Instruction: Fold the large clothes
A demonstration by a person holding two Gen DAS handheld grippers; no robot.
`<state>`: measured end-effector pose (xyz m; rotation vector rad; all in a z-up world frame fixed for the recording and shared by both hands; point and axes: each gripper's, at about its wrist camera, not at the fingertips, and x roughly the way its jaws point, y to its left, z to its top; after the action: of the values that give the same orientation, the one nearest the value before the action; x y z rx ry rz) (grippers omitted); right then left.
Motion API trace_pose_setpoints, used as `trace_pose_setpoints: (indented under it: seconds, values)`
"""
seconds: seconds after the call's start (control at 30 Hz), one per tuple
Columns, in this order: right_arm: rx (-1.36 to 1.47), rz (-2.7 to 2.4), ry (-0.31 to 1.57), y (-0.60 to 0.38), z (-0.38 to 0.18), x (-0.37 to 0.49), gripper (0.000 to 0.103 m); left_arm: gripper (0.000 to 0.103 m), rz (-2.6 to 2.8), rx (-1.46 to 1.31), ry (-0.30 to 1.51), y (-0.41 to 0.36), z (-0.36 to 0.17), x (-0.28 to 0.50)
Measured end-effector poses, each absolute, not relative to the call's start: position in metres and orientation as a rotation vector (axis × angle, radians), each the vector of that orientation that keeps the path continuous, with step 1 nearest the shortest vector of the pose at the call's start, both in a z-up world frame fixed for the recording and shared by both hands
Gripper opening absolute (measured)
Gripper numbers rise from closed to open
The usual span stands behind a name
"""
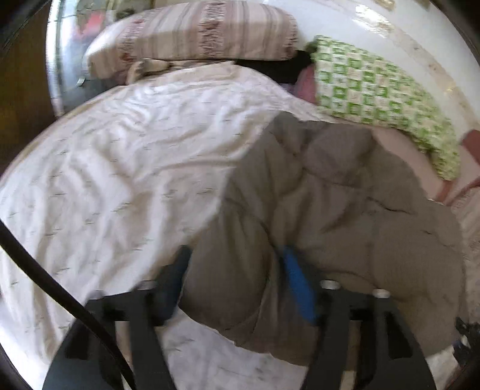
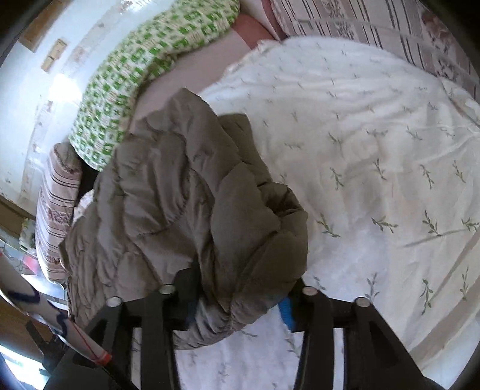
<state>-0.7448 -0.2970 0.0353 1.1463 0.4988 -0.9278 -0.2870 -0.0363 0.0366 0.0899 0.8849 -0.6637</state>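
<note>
One white bedcover (image 1: pixel 114 168) with small leaf sprigs takes up most of both views, rumpled and otherwise bare over a wide stretch to the left of the jacket in the left wrist view and to the right of it in the right wrist view (image 2: pixel 375 150). One grey-brown quilted jacket (image 1: pixel 315 195) lies bunched on that cover, its far end reaching toward the wall side of the bed (image 2: pixel 168 192). Two pillows lie at the bed's margins: a striped one (image 1: pixel 192 33) along the far edge in the left view, and a green-and-white checked one (image 1: pixel 375 90) against the pale wall (image 1: pixel 405 27), just beyond the jacket. Between checked pillow and jacket a strip of pink sheet (image 1: pixel 393 141) shows.

Two grippers are in play. The left gripper (image 1: pixel 237 276) has its jaws apart with a fold of the jacket between the blue pads (image 1: pixel 297 285); motion blur hides whether the pads press it. The right gripper (image 2: pixel 240 297) likewise straddles a thick bunched roll of the jacket's near end, and I cannot tell whether it is clamped or merely around it.
</note>
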Motion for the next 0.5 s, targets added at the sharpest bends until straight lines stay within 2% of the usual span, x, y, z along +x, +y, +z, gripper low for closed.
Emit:
trace_pose_setpoints:
  seconds: [0.03, 0.17, 0.37, 0.5]
  values:
    - [1.179, -0.929, 0.489, -0.297, 0.034, -0.751, 0.064, 0.077, -0.66, 0.079, 0.888, -0.033, 0.037, -0.284]
    - [1.205, -0.964, 0.427, -0.288, 0.043, -0.779, 0.074, 0.077, -0.63, 0.035, 0.853, -0.016, 0.05, -0.281]
    - [1.087, -1.017, 0.352, -0.278, 0.069, -0.798, 0.074, 0.077, -0.637, -0.017, 0.78, -0.006, 0.079, -0.266]
    - [0.947, -0.991, 0.363, -0.28, 0.093, -0.768, 0.074, 0.077, -0.7, 0.029, 0.789, -0.032, 0.083, -0.266]
